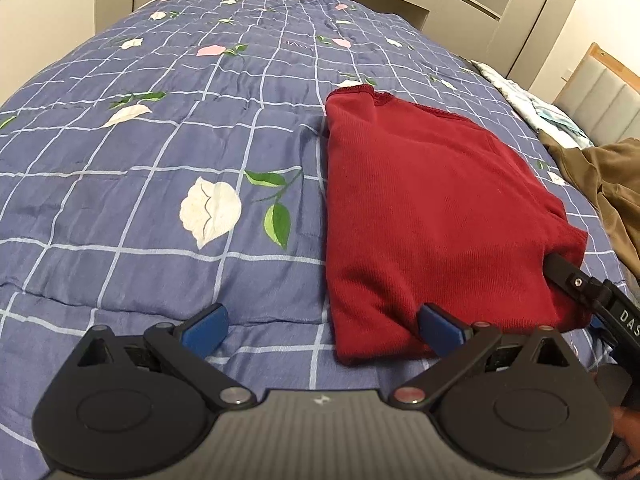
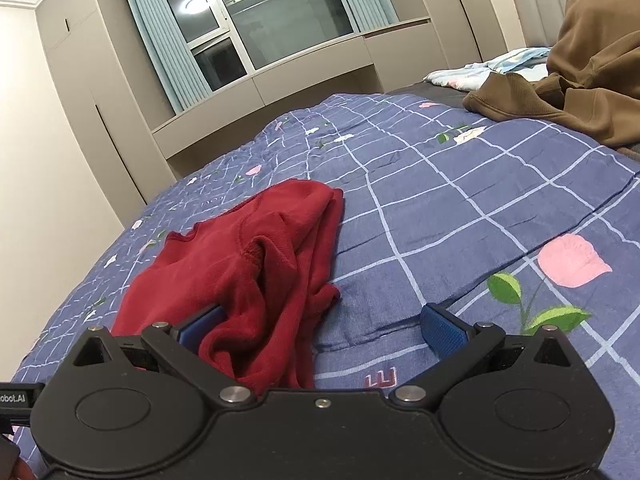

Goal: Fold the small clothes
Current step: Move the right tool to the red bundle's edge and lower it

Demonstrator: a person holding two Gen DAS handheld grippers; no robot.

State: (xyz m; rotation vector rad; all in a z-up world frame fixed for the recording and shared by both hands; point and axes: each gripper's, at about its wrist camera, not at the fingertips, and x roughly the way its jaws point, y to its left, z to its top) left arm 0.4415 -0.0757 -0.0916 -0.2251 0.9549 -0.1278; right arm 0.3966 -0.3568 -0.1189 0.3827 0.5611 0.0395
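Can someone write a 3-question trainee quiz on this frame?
1. True or false: the left hand-held gripper is shut on the red garment.
2. What lies beyond the red garment, at the quilt edge? A) brown garment B) black bag C) green towel
3. Fill in: the right hand-held gripper has one blue finger on bare quilt and the other under red ____.

Key: 1 false, both grippers are open; 2 A; 3 fabric.
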